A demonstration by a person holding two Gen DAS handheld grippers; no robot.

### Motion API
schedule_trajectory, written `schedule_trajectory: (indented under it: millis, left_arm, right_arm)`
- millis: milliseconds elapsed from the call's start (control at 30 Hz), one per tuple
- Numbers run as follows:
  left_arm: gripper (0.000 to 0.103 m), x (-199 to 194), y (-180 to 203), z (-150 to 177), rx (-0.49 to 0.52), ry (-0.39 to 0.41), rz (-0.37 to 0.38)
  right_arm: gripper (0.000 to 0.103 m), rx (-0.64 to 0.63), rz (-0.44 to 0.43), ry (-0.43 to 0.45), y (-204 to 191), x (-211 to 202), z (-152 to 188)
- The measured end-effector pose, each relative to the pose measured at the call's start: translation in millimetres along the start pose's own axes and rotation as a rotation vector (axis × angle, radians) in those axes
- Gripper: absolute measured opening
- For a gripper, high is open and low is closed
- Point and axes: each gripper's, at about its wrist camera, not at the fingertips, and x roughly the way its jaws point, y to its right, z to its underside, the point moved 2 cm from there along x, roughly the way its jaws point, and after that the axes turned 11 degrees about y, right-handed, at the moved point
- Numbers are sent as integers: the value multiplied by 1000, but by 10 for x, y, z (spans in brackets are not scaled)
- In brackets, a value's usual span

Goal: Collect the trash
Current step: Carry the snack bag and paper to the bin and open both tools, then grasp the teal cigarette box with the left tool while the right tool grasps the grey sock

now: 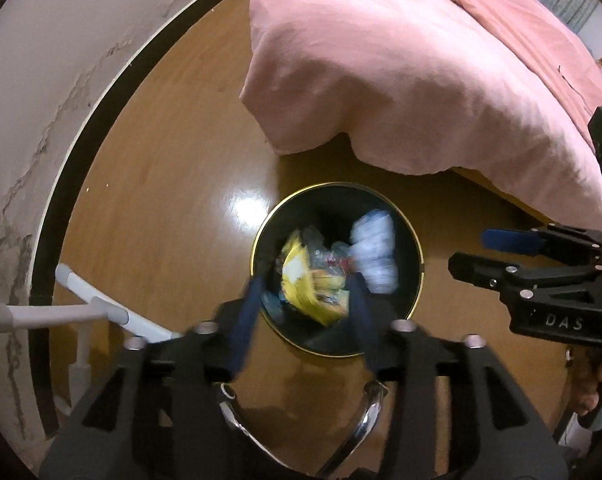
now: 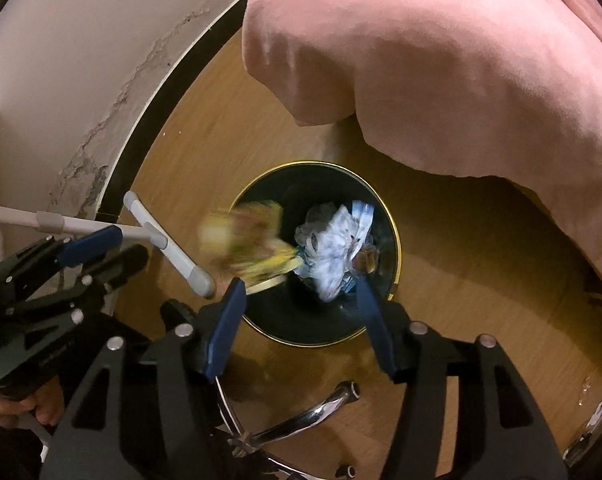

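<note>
Both hand-held grippers sat spread and empty over the bin.
Left hand-held gripper [image 1: 305, 312] was nearer the yellow wrapper [image 1: 313, 280]; right hand-held gripper [image 2: 301, 316] faced the bin [image 2: 395, 236] below, beside the bed [image 2: 461, 80].

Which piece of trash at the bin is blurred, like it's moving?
The yellow wrapper, smeared by motion over the left rim of the black bin in the right wrist view. The white crumpled wrapper beside it looks sharper and lies inside.

Open floor [image 2: 461, 280] right of the bin [image 2: 395, 232] — white rack [image 2: 169, 248] crowding its left, pink bedding [image 2: 441, 80] overhanging behind.
</note>
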Motion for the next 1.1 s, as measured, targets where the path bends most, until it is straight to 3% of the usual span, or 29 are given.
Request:
schedule_trajectory:
  millis: [133,300,367,467,600,700,800,933,1100]
  left_arm:
    - [61,-161,55,-21,23,33,1]
    - [78,-721,155,-83,49,135,30]
    - [84,-1090,182,-86,69,196,37]
    - [89,-1754,146,-49,91,310,34]
    - [92,-2658,-155,159,79,446,-10]
    - [92,-3217,-657,475,7,499,-114]
    - [92,-3710,-1384,993,-114,518,-279]
    - [92,-4163,-2202,1720,-271,478,-493]
    - [92,-4699,-3000,2658,-497,445,-657]
  right_arm:
    - [57,-14,2,24,-82,-127,-33]
    - [61,-54,23,126,-292,-601,-131]
    - [69,-77,33,187,-422,-878,-173]
    - [69,-141,12,288,-762,-1348,-240]
    - [72,-274,-60,376,-1517,-1774,-310]
    - [72,-404,-163,388,-2284,-1879,-254]
    - [72,-546,-263,351,-3121,-1789,-101]
    - [72,-709,-387,271,-4208,-1608,228]
    - [72,-880,-533,158,-5498,-1467,790]
